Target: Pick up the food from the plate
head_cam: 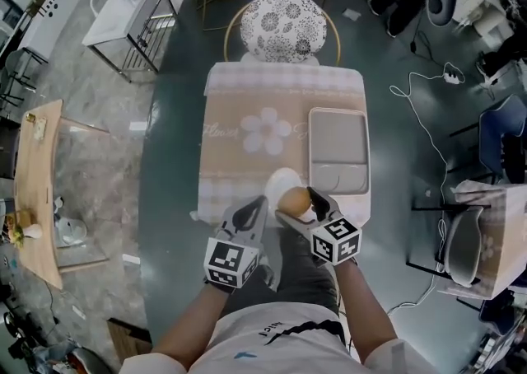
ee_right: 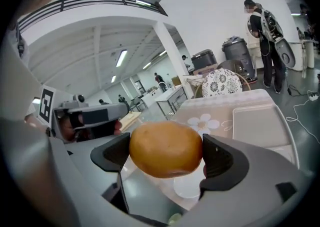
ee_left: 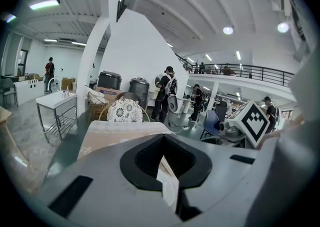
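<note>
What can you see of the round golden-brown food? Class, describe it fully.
The food is smooth, rounded and golden-brown, like a bun or potato, and looks whole. The right gripper clamps it between its two dark pads, one on each side. Nothing else seems to touch it: it hangs above the small white plate near the front of the table mat.

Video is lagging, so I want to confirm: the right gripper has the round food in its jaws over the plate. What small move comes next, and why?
Probably raise the right gripper a little higher, jaws kept shut. The food is clamped on both sides, but it seems only just above the white plate.
</note>
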The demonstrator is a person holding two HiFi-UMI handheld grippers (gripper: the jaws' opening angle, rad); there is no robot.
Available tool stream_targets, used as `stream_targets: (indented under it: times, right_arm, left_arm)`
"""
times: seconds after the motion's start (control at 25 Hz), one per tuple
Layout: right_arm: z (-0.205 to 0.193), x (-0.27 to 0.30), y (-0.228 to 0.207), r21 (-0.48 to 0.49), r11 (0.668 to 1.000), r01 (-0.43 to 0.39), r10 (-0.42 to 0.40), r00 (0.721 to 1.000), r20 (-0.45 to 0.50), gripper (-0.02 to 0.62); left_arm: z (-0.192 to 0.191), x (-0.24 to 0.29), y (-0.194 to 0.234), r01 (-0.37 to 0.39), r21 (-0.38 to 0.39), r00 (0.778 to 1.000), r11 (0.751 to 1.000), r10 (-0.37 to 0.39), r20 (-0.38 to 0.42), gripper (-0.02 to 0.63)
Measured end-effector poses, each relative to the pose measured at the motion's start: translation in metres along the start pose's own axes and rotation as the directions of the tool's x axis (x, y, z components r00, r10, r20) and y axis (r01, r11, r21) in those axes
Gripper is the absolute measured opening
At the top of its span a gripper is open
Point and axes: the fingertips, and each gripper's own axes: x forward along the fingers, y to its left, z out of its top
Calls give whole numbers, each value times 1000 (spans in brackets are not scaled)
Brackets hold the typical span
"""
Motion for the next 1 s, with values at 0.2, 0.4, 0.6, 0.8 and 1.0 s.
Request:
stream_targets:
  times: [0.2, 0.4, 0.6, 0.8, 1.0]
  right_arm:
    - [30, -25, 14, -10, 1000, -6, 7, 998, 66, 422]
    - [63, -49, 31, -19, 1000, -16, 18, 989, 147, 422]
    - [95, -73, 45, -50, 999, -16, 27, 975, 221, 422]
    - [115, -94, 62, -78, 997, -10, 31, 959, 281, 422]
    - [131, -112, 76, -124, 992, 5, 37, 942, 334, 422]
  left_arm:
    - [20, -12, -10, 7, -8, 1000, 1000, -7, 16, 6]
    - [42, -24, -17, 0, -34, 1000, 999, 1, 23, 6]
    - [67, -31, -30, 13, -38, 998, 999, -11, 54, 6]
    - [83, -44, -43, 27, -31, 995, 999, -24, 92, 6]
    - [97, -51, -55, 54, -15, 991, 998, -52, 126, 6]
